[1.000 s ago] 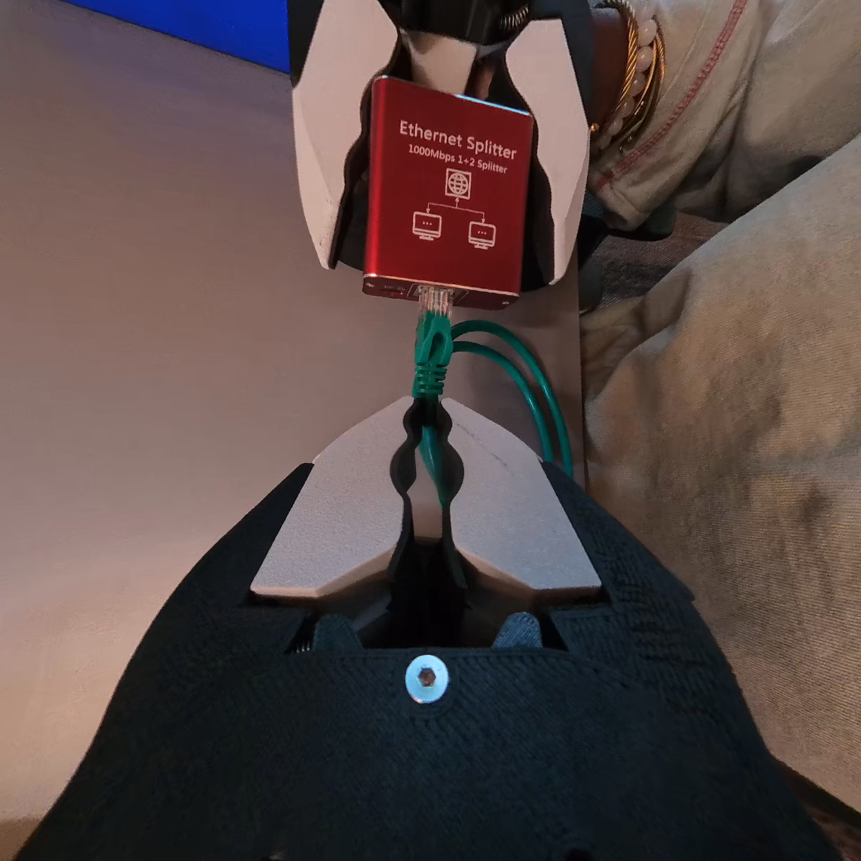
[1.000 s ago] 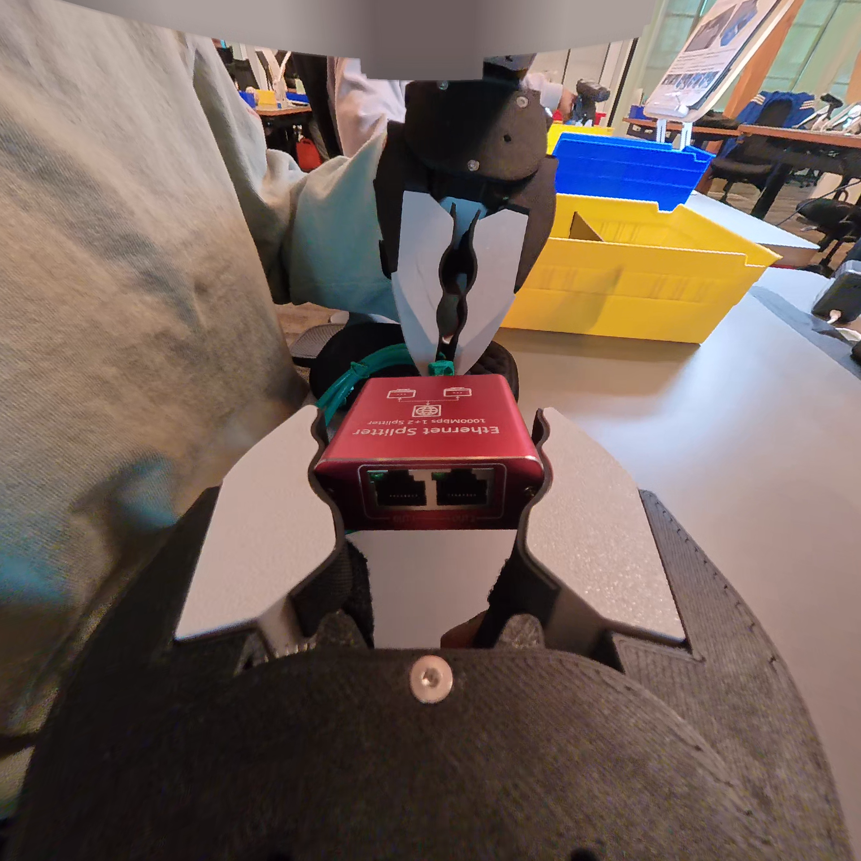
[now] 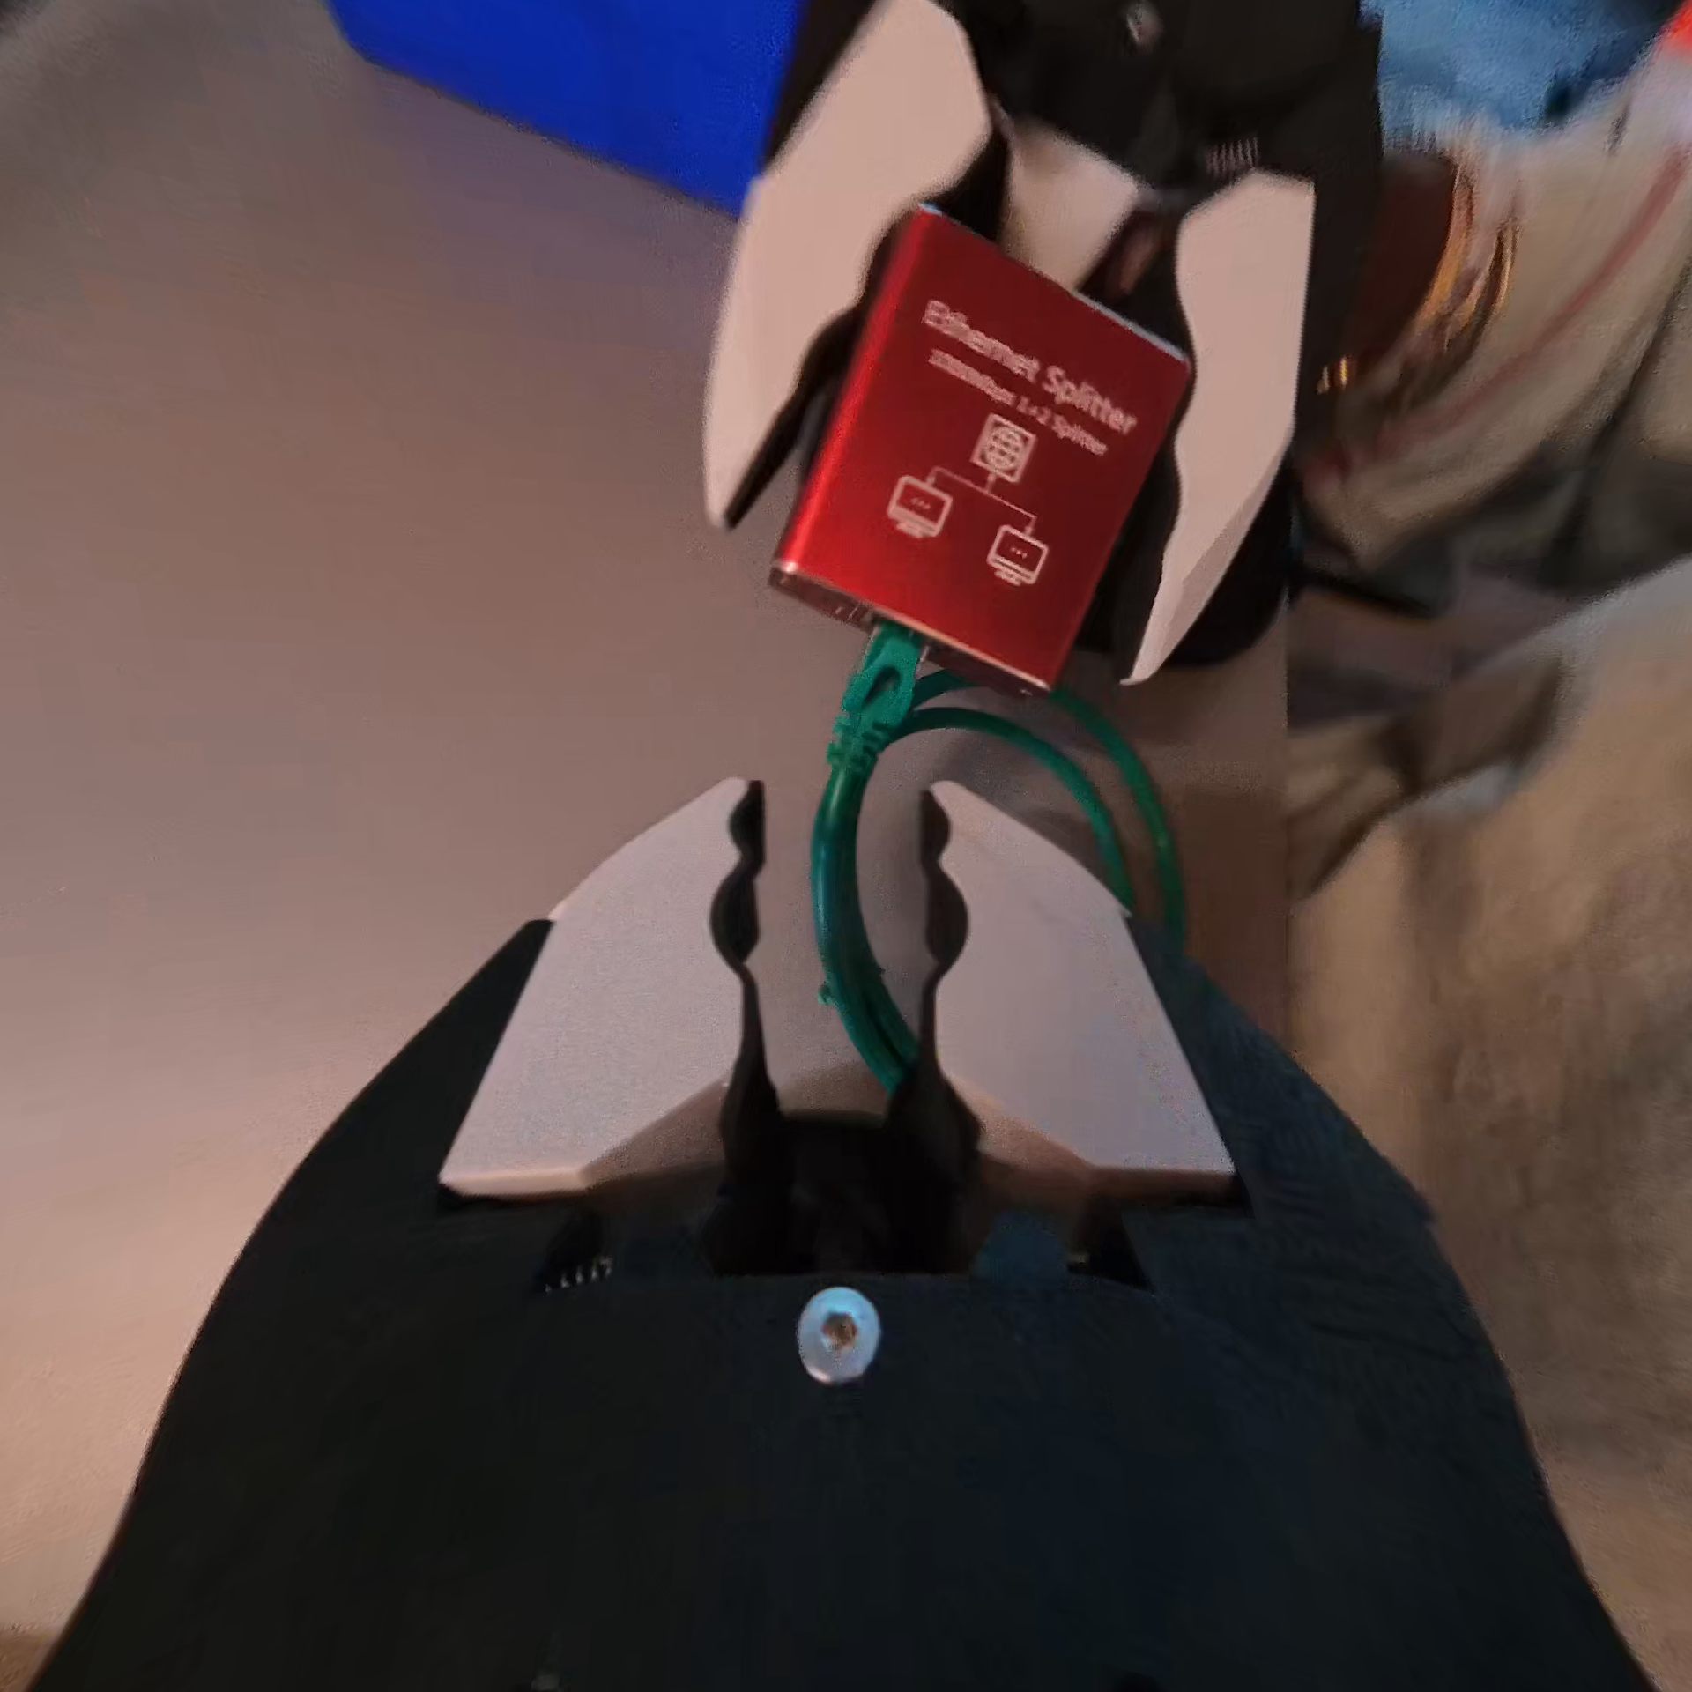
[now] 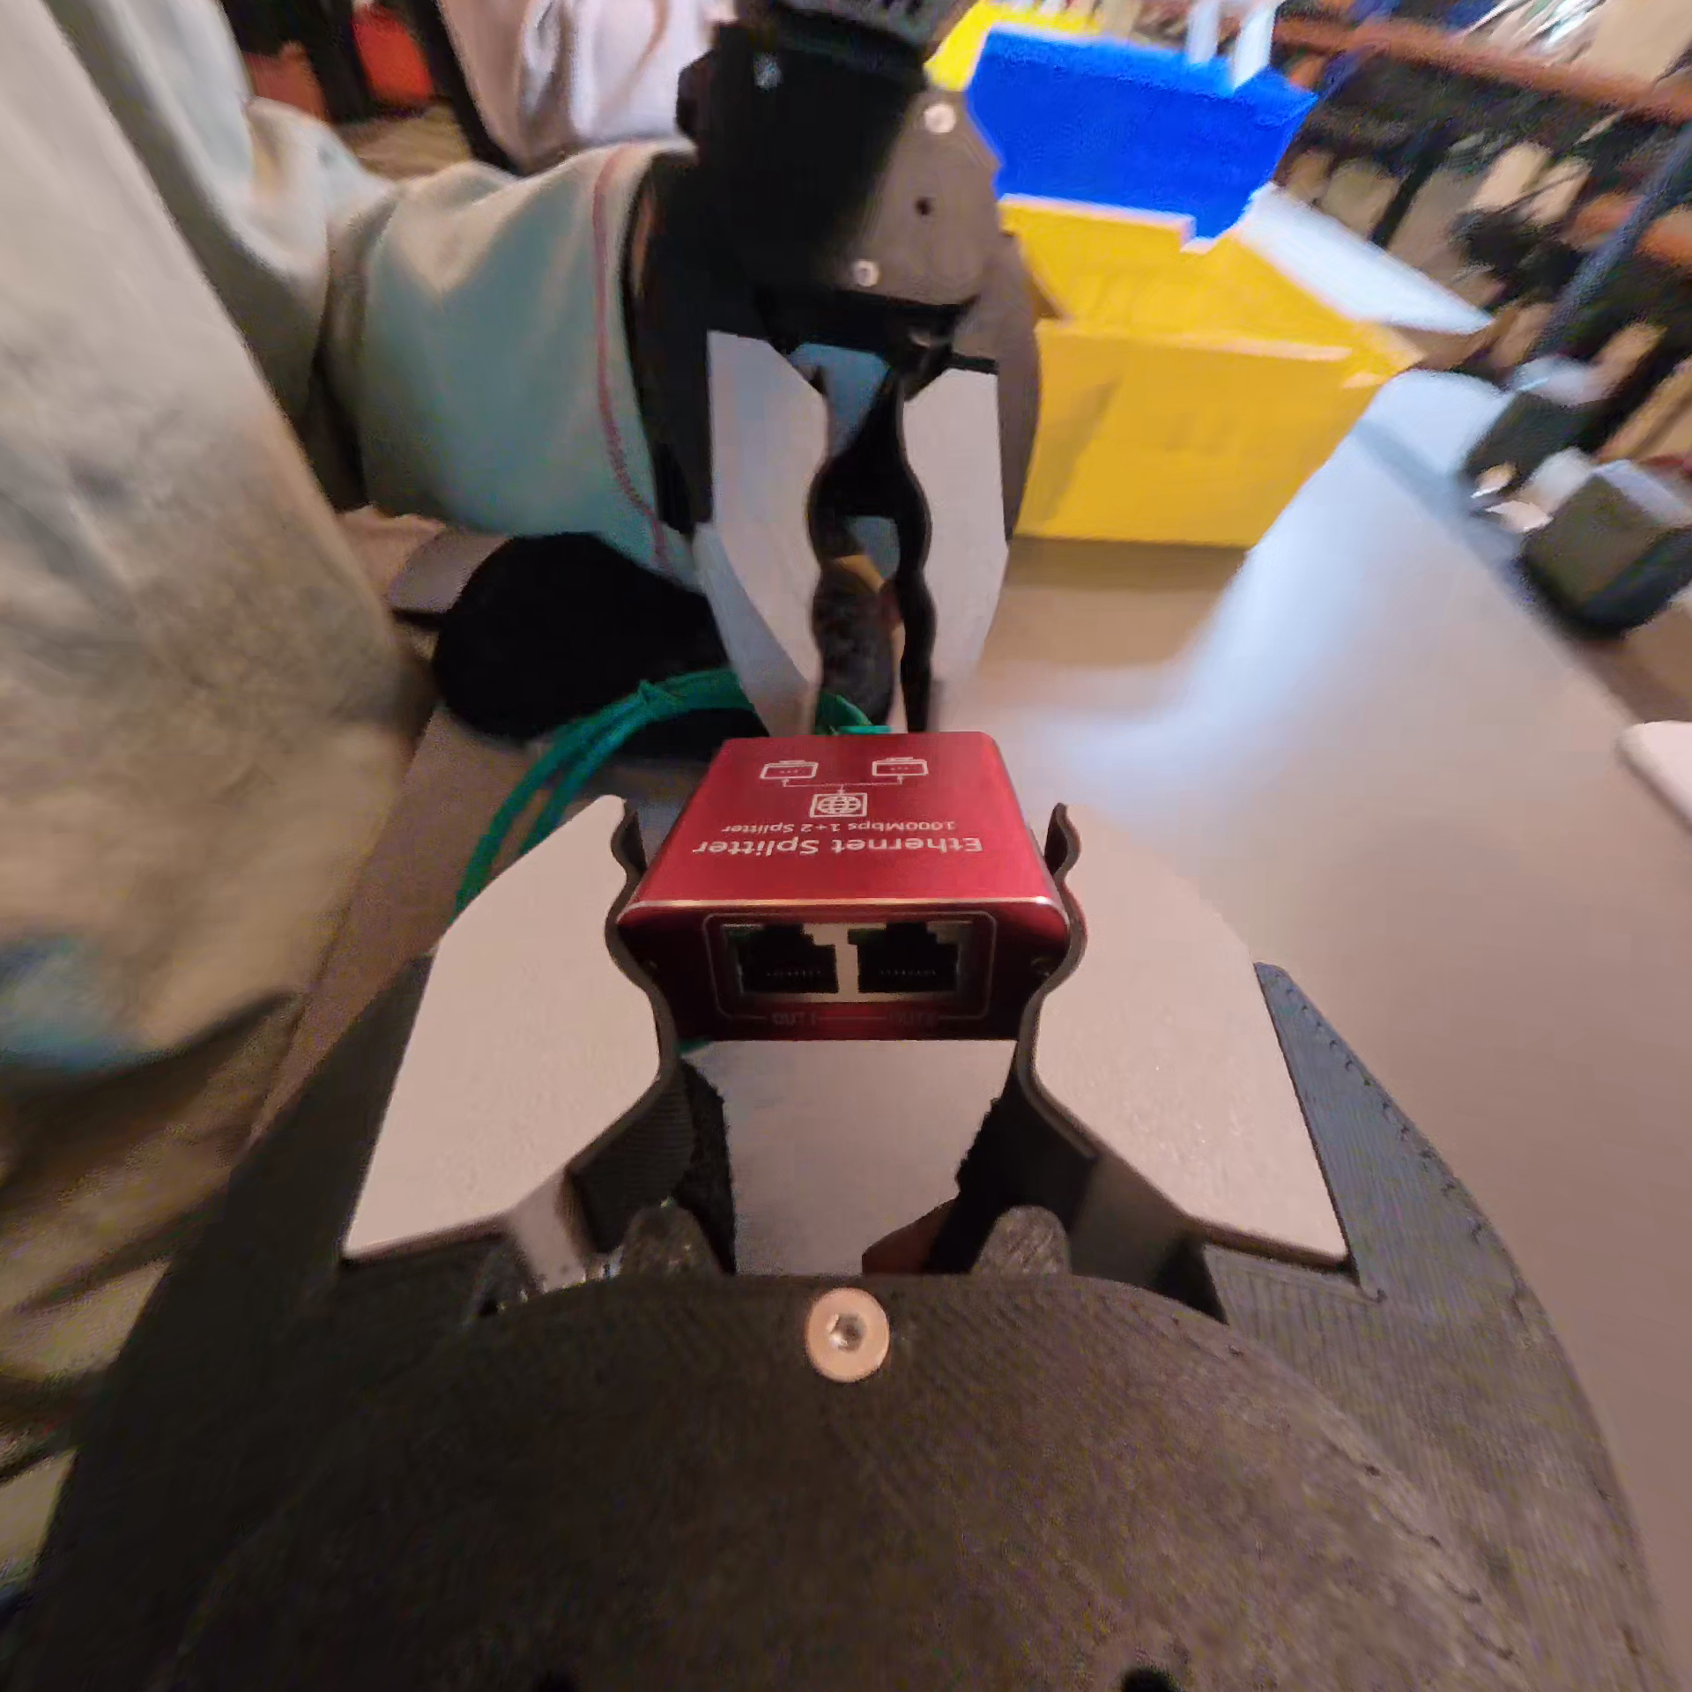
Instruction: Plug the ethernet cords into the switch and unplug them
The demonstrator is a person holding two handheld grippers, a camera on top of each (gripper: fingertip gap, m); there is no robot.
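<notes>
A: Status on the right tool (image 4: 842, 925)?

B: Clamped on the red switch (image 4: 838, 879), one finger on each side of the housing. Switch is held off the tabletop (image 4: 1373, 824). Two empty ports face the right wrist camera.

A: Left tool (image 3: 840, 797)?

B: Fingers parted, gripping nothing. The green ethernet cord (image 3: 838, 879) runs through the gap, lying against the right-hand finger low down and clear of the other.

A: Cord plugged in?

B: Yes. The green plug (image 3: 874, 696) is seated in the single port on the switch's far end, the end facing the left tool. In the left wrist view the switch (image 3: 980, 458) sits tilted, plug end pointing down and to the left. Below the plug the cord curls in loops off to the right.

A: Gap between the tools?

B: Near, tips facing each other. In the right wrist view the left tool (image 4: 861, 705) sits just behind the switch, tips close to its far edge. Can't tell if they touch it; frame is blurred.

A: Anything else around?

B: Yellow bin (image 4: 1181, 403) on the tabletop behind, blue bin (image 4: 1126, 128) beyond that. Person's light sleeve (image 4: 476, 348) behind the left tool. A dark box (image 4: 1611, 540) at the right edge, too blurred to identify.
</notes>
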